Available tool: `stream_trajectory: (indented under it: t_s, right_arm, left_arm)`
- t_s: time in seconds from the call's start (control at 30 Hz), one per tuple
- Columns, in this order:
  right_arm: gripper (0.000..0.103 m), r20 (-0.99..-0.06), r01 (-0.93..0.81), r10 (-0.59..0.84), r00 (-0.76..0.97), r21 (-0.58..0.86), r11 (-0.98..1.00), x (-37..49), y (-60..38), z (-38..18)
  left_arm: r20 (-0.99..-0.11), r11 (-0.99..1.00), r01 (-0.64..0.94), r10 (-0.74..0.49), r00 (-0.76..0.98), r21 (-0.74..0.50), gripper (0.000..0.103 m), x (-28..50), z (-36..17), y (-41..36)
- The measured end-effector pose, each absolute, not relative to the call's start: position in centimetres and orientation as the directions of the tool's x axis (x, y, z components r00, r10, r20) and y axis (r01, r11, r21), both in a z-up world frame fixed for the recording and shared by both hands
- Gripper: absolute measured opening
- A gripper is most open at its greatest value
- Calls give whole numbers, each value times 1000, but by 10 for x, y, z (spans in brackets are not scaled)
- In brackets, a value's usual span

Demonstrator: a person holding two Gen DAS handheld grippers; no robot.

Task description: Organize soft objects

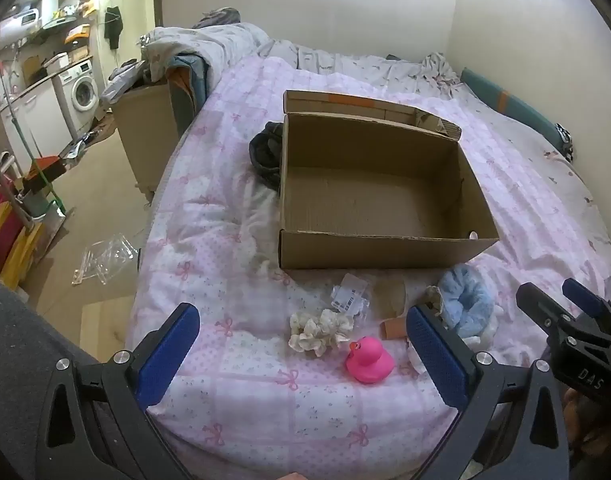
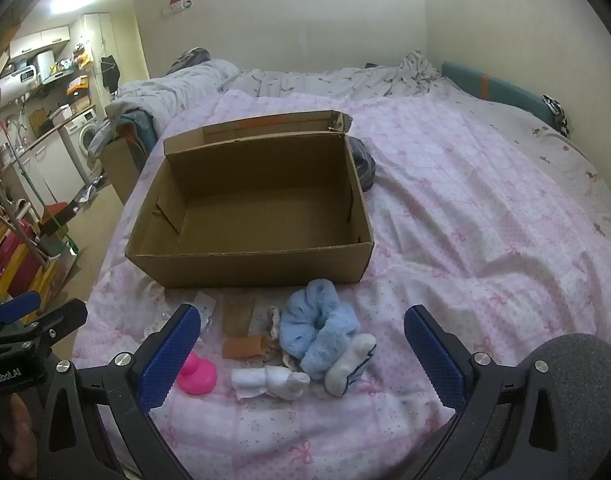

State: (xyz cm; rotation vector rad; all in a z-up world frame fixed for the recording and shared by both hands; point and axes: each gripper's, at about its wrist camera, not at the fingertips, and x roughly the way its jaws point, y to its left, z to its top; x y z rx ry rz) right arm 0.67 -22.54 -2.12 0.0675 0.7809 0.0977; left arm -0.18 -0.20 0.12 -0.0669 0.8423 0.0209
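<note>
Both tools hover with jaws spread wide and empty: the left gripper (image 1: 301, 344) above the pink rubber duck (image 1: 369, 360) and cream ruffled scrunchie (image 1: 319, 330), the right gripper (image 2: 301, 344) above the fluffy blue scrunchie (image 2: 317, 328) and two rolled white socks (image 2: 349, 364). All lie on the pink bow-print quilt (image 2: 465, 220), just in front of the open, empty cardboard box (image 2: 249, 216). The risk, as I judge it, is pinching quilt fabric with a soft item, or dragging neighbours along, since the pieces crowd together. Legible writing: "DAS" on the right tool's body; the small packet label (image 1: 351, 298) is unreadable.

Cardboard box (image 2: 249, 216) open on top; bedspread (image 2: 485, 240) rightward bare.
</note>
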Motion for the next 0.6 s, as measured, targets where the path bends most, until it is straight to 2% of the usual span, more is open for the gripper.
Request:
stream_trajectory:
  t_s: [0.6]
  right_arm:
    - [103, -704, -61, 107, 702, 91, 994, 7, -225, -22]
  left_arm:
    - [-758, 997, -61, 4, 653, -48, 103, 1, -6, 1]
